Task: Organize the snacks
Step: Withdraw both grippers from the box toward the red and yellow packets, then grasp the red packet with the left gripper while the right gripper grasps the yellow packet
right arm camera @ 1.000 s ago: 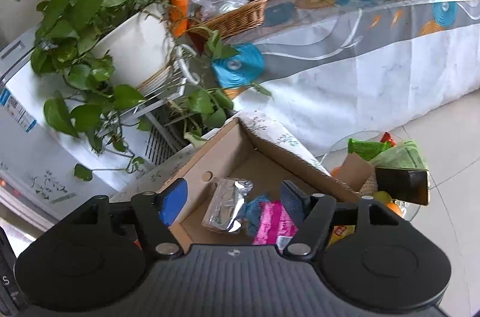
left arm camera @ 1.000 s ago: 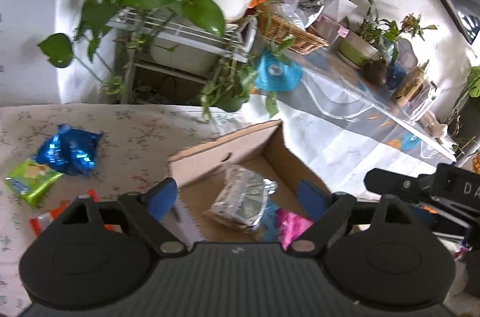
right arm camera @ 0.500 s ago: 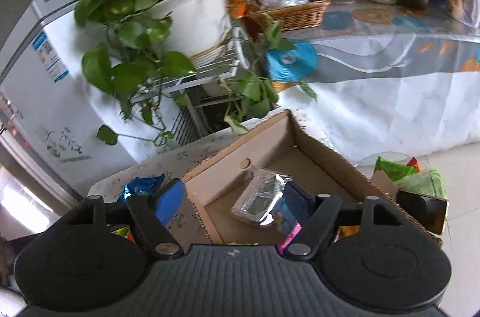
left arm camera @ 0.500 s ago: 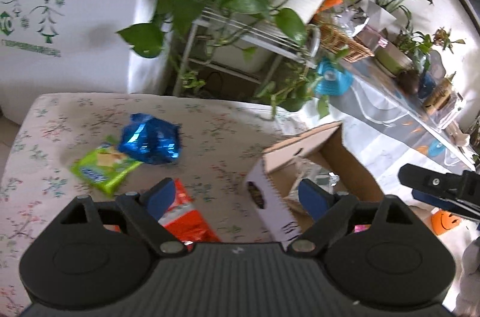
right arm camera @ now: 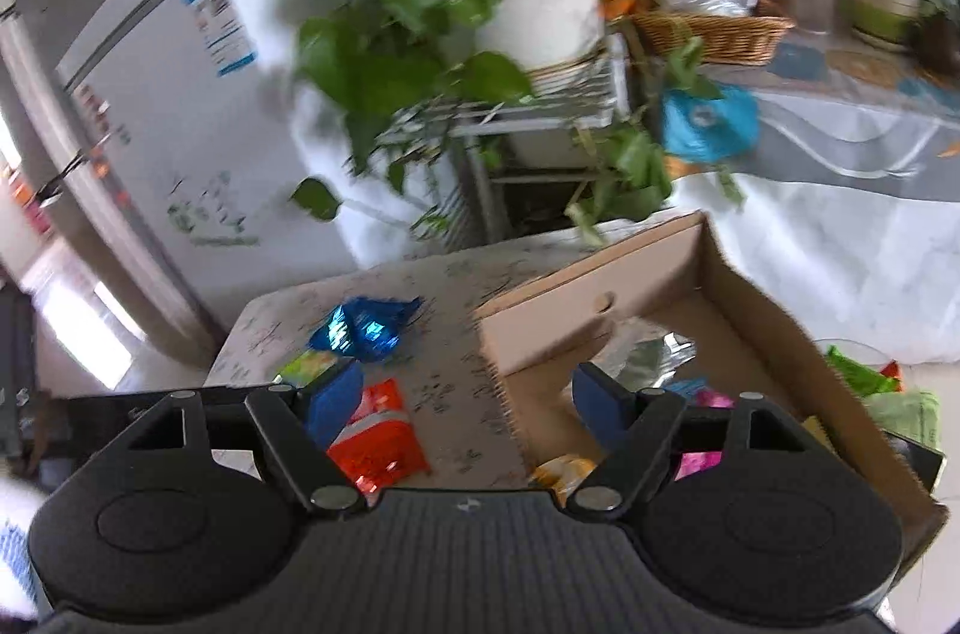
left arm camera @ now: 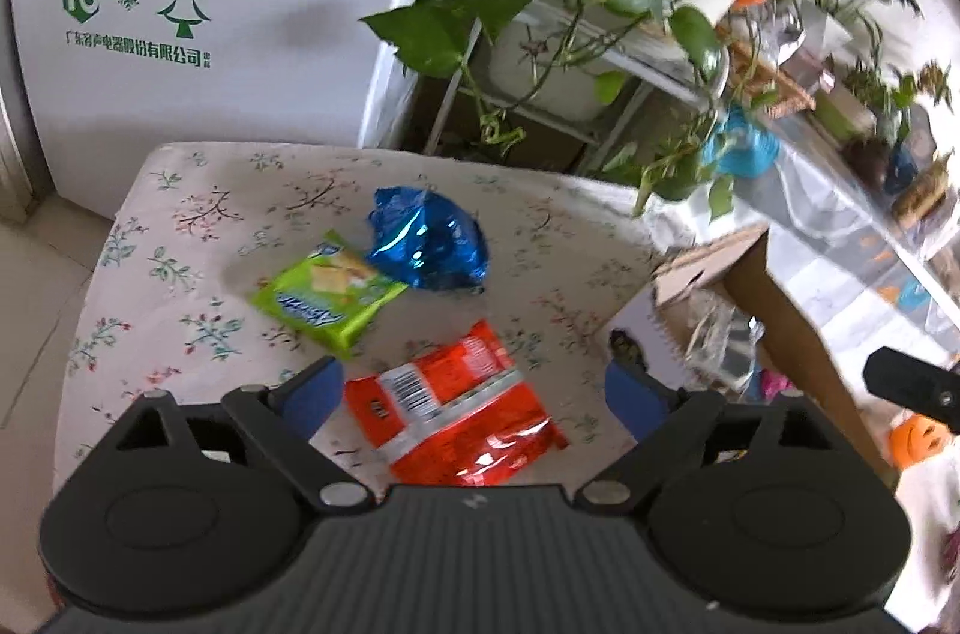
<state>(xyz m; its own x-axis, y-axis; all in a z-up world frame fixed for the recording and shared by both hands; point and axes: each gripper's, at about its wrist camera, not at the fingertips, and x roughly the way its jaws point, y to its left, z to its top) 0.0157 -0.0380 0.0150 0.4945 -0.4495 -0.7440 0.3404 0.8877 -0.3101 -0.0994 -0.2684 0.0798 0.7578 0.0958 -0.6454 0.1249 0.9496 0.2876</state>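
- My left gripper (left arm camera: 468, 388) hangs over the table (left arm camera: 180, 238) with its jaws wide apart and nothing in them; the red pack (left arm camera: 456, 412) lies flat right between the blue fingertips (left arm camera: 309, 391).
- I judge the red pack to be the next pick. I'd drop straight down, pinch it across its short width near the crimped edge, and close gently — the foil looks slippery and will crumple.
- The green pack (left arm camera: 327, 292) and the blue bag (left arm camera: 426, 247) lie just beyond, touching each other, so I'd keep my fingers off them.
- My right gripper (right arm camera: 468, 403) is also spread open and empty, straddling the near wall of the box (right arm camera: 600, 310).
- The box sits at the table's right edge with a silver pouch (right arm camera: 651, 355) and pink and yellow wrappers inside.
- Poor view here: the right camera is motion-blurred, and my own gripper body hides the box's near floor — I can't count what's in it.
- The left view cuts the box off; the pack's near end is probably under the gripper body.
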